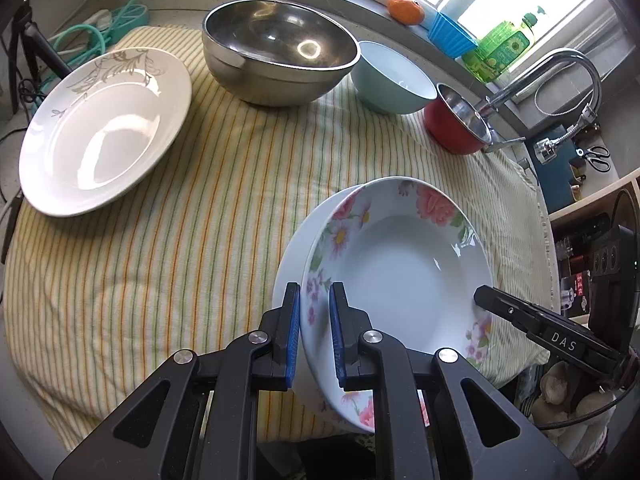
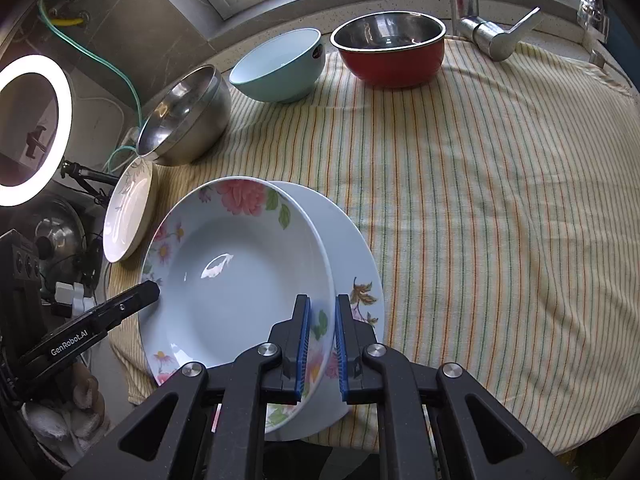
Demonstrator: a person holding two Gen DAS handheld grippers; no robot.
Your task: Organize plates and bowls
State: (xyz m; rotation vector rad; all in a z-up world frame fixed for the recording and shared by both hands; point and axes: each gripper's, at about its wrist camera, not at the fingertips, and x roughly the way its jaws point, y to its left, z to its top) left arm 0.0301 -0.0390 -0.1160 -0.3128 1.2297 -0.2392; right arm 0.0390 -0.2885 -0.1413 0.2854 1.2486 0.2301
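Observation:
A deep floral plate [image 1: 400, 272] [image 2: 236, 280] is held tilted between both grippers, just over a second white plate [image 1: 290, 264] [image 2: 352, 248] lying on the striped cloth. My left gripper [image 1: 314, 336] is shut on the floral plate's near rim; its tip also shows in the right wrist view, where the left gripper [image 2: 152, 289] meets the plate's left rim. My right gripper [image 2: 322, 344] is shut on the opposite rim, and in the left wrist view the right gripper [image 1: 482, 298] reaches in from the right. A white plate with grey leaves [image 1: 108, 132] [image 2: 128, 216] lies apart.
Along the back of the striped cloth [image 1: 200, 240] stand a steel bowl [image 1: 280, 48] [image 2: 188, 116], a teal bowl [image 1: 392, 76] [image 2: 276, 68] and a red bowl [image 1: 456, 120] [image 2: 392, 52]. A faucet [image 2: 488, 36] and an orange [image 1: 406, 8] sit by the window. A ring light [image 2: 32, 128] glows left.

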